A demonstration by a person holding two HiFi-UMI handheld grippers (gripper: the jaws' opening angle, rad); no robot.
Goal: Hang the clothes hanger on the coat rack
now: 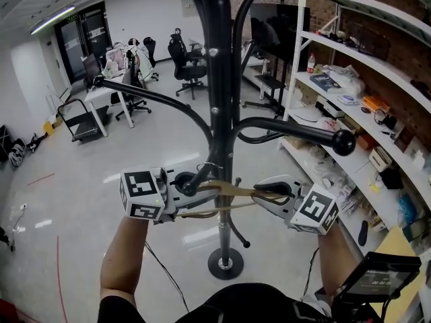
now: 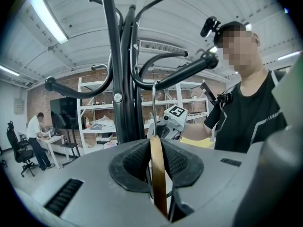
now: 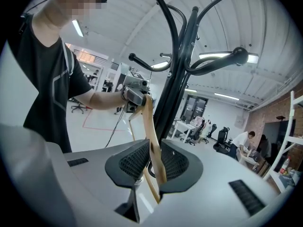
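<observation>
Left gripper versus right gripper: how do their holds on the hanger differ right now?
The left gripper clamps the wooden hanger at its left end, the right gripper at its right end. Between the left gripper's jaws the wood stands upright; between the right gripper's it slants. Both are shut on the hanger, held beside the coat rack.

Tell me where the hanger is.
Head view, lower centre: the hanger is gripped between the left gripper and right gripper, in front of the coat rack.

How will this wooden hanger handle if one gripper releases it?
Probably stiff: the hanger runs straight between left gripper and right gripper, no sag. Likely light, being thin wood. Held at one end, it may pivot downward.
</observation>
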